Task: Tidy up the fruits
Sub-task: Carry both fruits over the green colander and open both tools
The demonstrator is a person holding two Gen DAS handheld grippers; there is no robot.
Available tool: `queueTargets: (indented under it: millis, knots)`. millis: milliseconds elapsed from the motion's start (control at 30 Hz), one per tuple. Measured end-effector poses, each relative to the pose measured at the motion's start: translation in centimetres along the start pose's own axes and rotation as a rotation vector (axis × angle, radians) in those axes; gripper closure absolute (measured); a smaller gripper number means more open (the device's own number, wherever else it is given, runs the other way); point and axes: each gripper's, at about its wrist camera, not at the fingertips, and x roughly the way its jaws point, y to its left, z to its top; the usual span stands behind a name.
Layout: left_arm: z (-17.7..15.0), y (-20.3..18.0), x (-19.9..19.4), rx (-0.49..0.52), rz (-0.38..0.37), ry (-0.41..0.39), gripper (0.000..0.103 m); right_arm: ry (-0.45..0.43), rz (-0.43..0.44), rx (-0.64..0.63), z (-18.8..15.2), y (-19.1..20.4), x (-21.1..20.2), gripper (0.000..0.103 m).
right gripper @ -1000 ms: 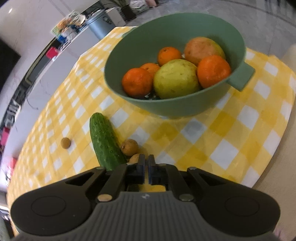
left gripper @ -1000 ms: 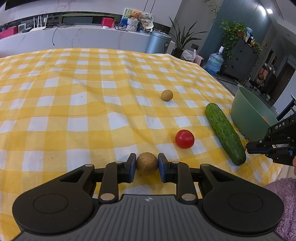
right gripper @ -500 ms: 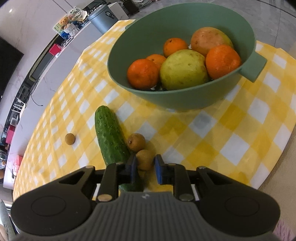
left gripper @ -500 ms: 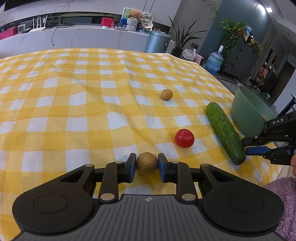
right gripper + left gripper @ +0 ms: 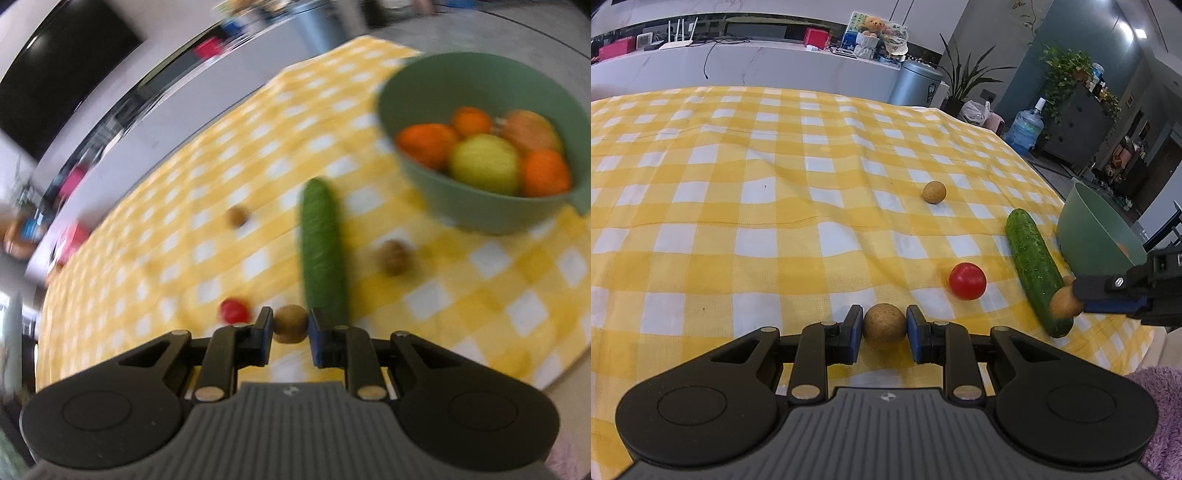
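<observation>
Left gripper (image 5: 884, 326) clamped on a brown fruit (image 5: 884, 325), right gripper (image 5: 290, 325) clamped on another brown fruit (image 5: 290, 324), cucumber (image 5: 322, 251) just beyond its fingers

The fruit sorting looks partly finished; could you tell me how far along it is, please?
Done: the green bowl already holds oranges and larger fruit. In hand: the left gripper is shut on a small brown fruit, and the right gripper holds another brown fruit. Left on the cloth: a far brown fruit, one beside the cucumber, the red tomato and the cucumber.
</observation>
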Motion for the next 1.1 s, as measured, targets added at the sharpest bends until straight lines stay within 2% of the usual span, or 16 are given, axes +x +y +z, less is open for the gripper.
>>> queueTargets:
  millis: [100,200,333,433,467,567,633,767,967,1100]
  knots:
    - [0.1,0.1,0.0,0.0,-0.002,0.009,0.075,0.064,0.021,-0.075,-0.7,1.9,1.3,0.087]
    - [0.2,0.3,0.0,-0.009,-0.01,0.022,0.075,0.111,-0.01,-0.152,-1.6,3.6,2.8,0.087]
    - [0.3,0.6,0.0,-0.025,-0.021,0.034,0.074,0.097,-0.164,-0.359,-3.1,6.8,4.5,0.087]
    - [0.3,0.6,0.0,-0.032,-0.024,0.036,0.074,0.078,-0.206,-0.447,-3.7,8.0,5.0,0.087]
    - [0.4,0.7,0.0,-0.032,-0.023,0.036,0.073,0.077,-0.213,-0.463,-3.8,8.2,5.2,0.083]
    - [0.4,0.7,0.0,-0.033,-0.023,0.035,0.073,0.095,-0.251,-0.472,-3.9,8.1,6.1,0.079]
    - [0.4,0.7,0.0,-0.035,-0.025,0.036,0.073,0.124,-0.227,-0.448,-3.9,7.6,6.4,0.08]
    - [0.4,0.8,0.0,-0.043,-0.028,0.035,0.073,0.102,-0.242,-0.456,-4.0,8.0,6.3,0.08]
    - [0.4,0.9,0.0,-0.057,-0.027,0.032,0.073,0.118,-0.232,-0.453,-4.1,7.9,6.5,0.08]
    - [0.2,0.8,-0.3,-0.044,-0.022,0.016,0.074,0.099,-0.21,-0.431,-3.9,7.9,6.0,0.08]
